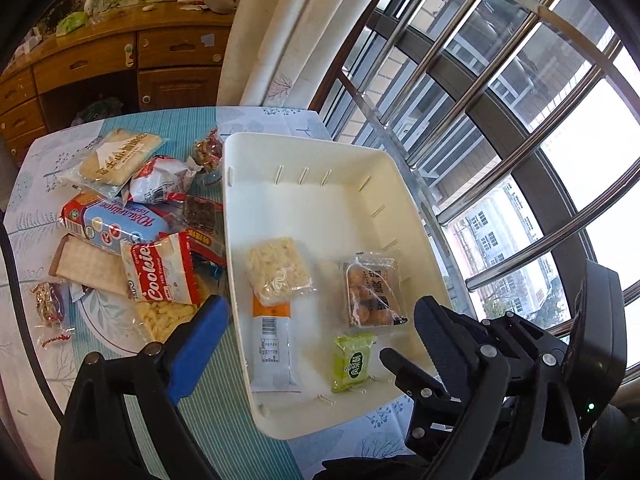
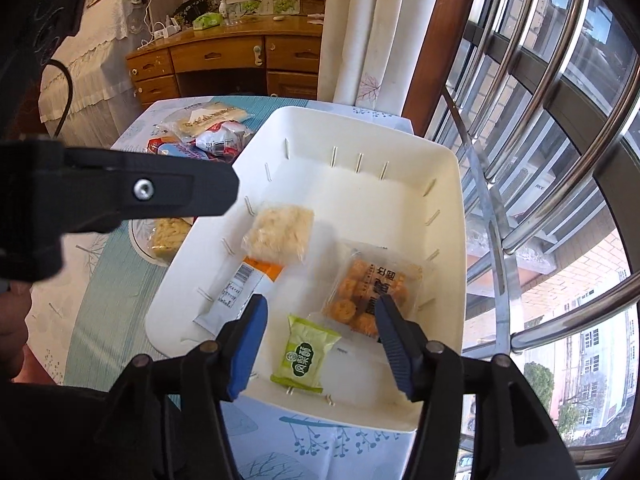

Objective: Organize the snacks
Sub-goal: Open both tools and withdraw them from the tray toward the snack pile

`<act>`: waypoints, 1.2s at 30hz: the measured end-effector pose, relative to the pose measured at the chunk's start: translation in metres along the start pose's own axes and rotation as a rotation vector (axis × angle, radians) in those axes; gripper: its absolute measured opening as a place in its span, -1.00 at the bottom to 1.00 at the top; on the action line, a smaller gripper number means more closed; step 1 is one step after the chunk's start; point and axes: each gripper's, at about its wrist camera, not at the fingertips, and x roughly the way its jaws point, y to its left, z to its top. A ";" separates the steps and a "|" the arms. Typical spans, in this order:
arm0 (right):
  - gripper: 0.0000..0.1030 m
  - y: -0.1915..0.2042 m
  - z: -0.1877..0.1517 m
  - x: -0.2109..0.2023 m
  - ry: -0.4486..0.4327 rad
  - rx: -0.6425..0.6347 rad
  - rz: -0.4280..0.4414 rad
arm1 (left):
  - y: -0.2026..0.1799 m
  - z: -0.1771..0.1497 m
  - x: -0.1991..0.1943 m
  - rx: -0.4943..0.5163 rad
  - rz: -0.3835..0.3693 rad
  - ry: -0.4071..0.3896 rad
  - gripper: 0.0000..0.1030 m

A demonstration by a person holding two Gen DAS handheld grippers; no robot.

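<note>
A round table [image 1: 208,412] stands by a big barred window [image 1: 500,120], covered in a cloth of teal stripes and pale leaf prints, with a cream curtain [image 1: 280,28] hanging at its far edge. Behind it runs a wooden desk with drawers [image 1: 120,64], its top cluttered with small things too far off to name. On the cloth sits a white bin [image 1: 320,172], and inside it lie a clear pack of pale rice crisp [image 1: 278,270], a long white wrapper with an orange band [image 1: 274,344], a clear tray of golden round pastries [image 1: 370,296] and a small green packet [image 2: 302,354]. To the left of the bin a heap of snacks waits on the table: a red and white Cookies bag [image 1: 160,268], a blue biscuit pack [image 1: 116,224] and a flat cracker pack [image 1: 116,158] among others. The left gripper [image 1: 316,328] hangs over the near end of the bin, jaws spread wide with nothing gripped. The right gripper [image 2: 320,334] hovers low over the green packet, its jaws apart and not touching it; the packet lies flat on the bin floor between them.
</note>
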 end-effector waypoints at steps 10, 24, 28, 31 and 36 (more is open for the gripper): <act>0.10 0.025 0.005 -0.006 -0.013 0.057 0.048 | 0.035 -0.016 -0.042 -0.040 0.031 -0.046 0.82; 0.10 0.101 0.019 0.001 0.024 0.253 0.128 | 0.116 -0.046 -0.105 -0.020 0.069 0.020 0.82; 0.10 0.124 0.024 0.005 0.039 0.304 0.146 | 0.145 -0.053 -0.125 -0.014 0.077 0.033 0.82; 0.10 0.140 0.028 0.008 0.046 0.350 0.153 | 0.165 -0.054 -0.134 -0.015 0.083 0.042 0.82; 0.10 0.158 0.028 0.018 0.068 0.456 0.156 | 0.194 -0.054 -0.144 -0.004 0.088 0.063 0.82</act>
